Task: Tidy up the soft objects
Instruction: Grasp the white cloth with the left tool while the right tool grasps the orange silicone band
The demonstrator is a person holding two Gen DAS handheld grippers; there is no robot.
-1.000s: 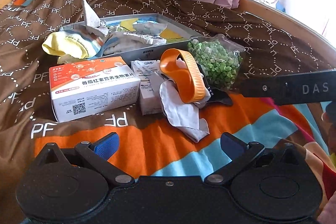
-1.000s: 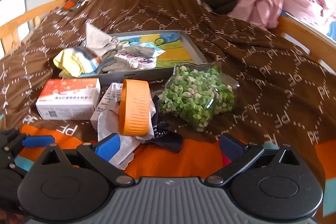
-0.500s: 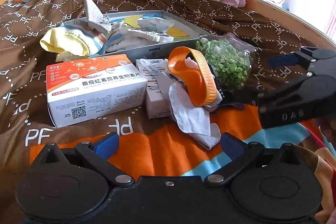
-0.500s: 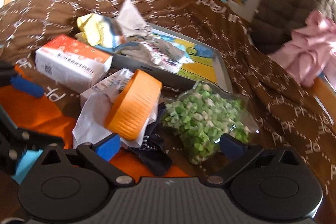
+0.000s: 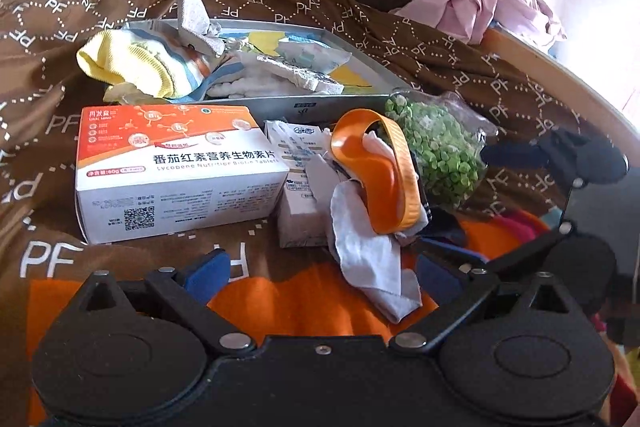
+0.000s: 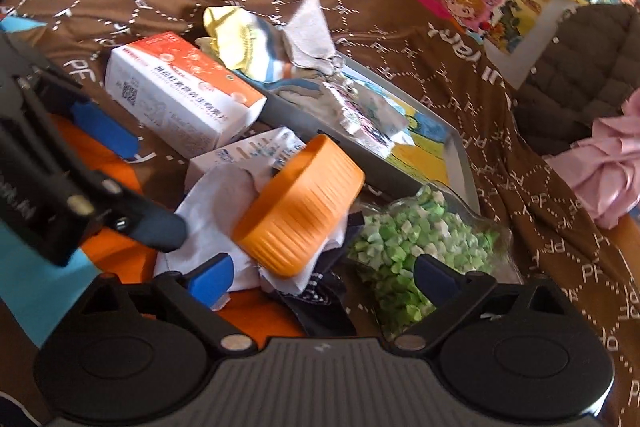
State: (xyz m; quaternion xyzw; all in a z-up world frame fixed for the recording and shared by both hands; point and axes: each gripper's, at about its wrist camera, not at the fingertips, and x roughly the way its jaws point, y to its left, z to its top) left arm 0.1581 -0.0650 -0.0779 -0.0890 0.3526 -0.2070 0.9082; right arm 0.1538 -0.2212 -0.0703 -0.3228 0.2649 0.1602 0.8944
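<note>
Right gripper (image 6: 320,281) has rolled and dropped toward the pile, fingers wide but closing on nothing yet, white cloth (image 6: 216,211) at its 11 o'clock, probably the target; left gripper (image 5: 320,277) fingers wide, empty.

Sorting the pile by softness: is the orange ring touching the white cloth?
Touching. In the left wrist view the orange ring rests on the white cloth, which bunches through its opening.
</note>
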